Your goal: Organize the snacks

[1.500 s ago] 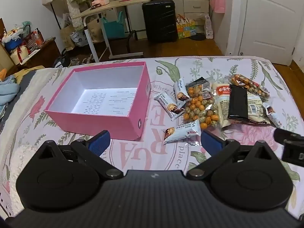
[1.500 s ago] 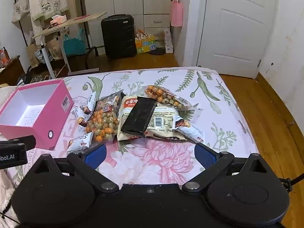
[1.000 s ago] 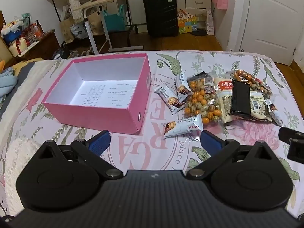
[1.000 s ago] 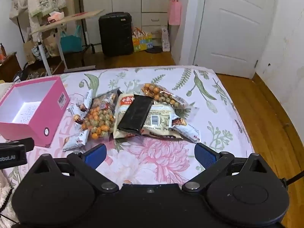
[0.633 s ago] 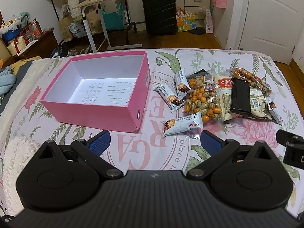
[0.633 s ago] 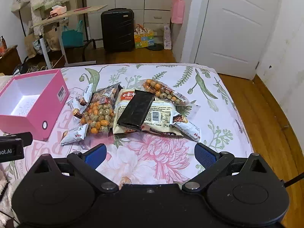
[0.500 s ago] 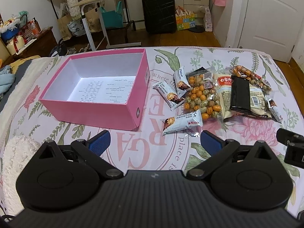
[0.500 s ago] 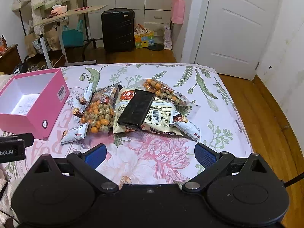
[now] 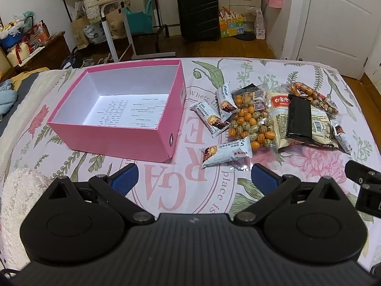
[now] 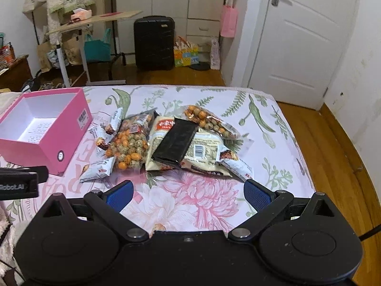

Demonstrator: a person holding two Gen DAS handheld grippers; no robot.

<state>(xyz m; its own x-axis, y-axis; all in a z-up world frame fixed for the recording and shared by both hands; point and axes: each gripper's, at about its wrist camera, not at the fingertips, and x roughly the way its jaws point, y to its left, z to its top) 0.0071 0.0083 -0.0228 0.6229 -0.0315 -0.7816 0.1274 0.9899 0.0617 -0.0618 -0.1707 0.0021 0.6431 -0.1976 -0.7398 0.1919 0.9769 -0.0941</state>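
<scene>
Floral bedding [image 9: 273, 71] carries your snack pile [image 10: 171, 138], its packets overlapping just right of the open pink box [image 9: 123, 143], whose white floor holds nothing, one pale bar [image 9: 226, 153] lying loose near the box's front corner. Your left gripper [image 9: 194, 178] and right gripper [image 10: 188, 194] both hover with fingers spread wide, holding nothing, bare sheet beneath them and the bed's far edge well beyond the pile.
</scene>
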